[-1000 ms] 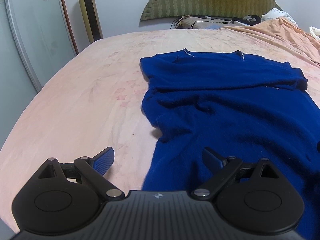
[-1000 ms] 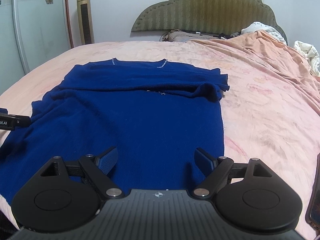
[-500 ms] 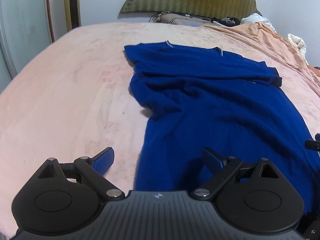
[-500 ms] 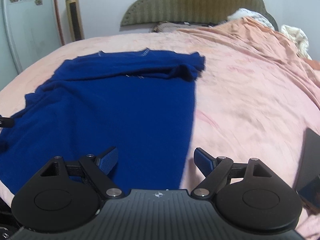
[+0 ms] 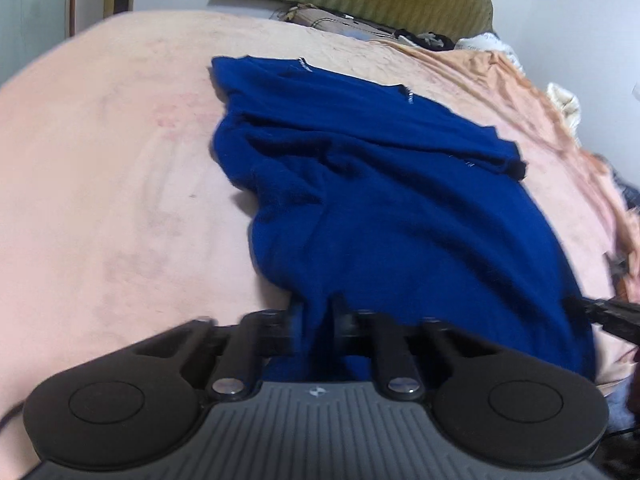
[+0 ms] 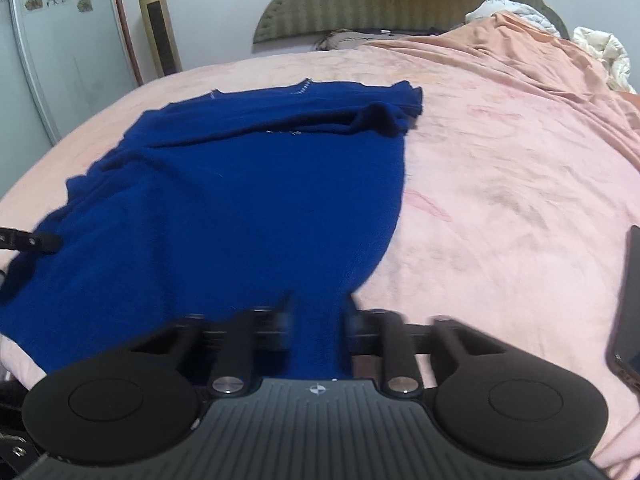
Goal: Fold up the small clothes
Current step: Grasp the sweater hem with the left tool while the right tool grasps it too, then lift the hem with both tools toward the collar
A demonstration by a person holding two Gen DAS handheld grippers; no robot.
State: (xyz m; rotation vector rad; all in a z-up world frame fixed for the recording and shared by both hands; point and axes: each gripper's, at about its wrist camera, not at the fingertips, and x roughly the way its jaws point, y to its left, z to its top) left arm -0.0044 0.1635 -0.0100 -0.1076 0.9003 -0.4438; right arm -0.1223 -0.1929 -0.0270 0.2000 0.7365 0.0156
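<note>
Both claws (image 5: 316,320) (image 6: 318,320) pinch fuzzy blue sweater (image 6: 248,184) hem.

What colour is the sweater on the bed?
Dark blue; the sweater shows best in the right wrist view.

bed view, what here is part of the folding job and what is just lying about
Part of the job:
blue sweater
left tongs, shut on its hem
right tongs, shut on its hem

Lying about:
phone
white quilt
tower fan

Pink bed (image 6: 500,168) carries blue sweater (image 6: 240,200), phone (image 6: 626,304)
</note>
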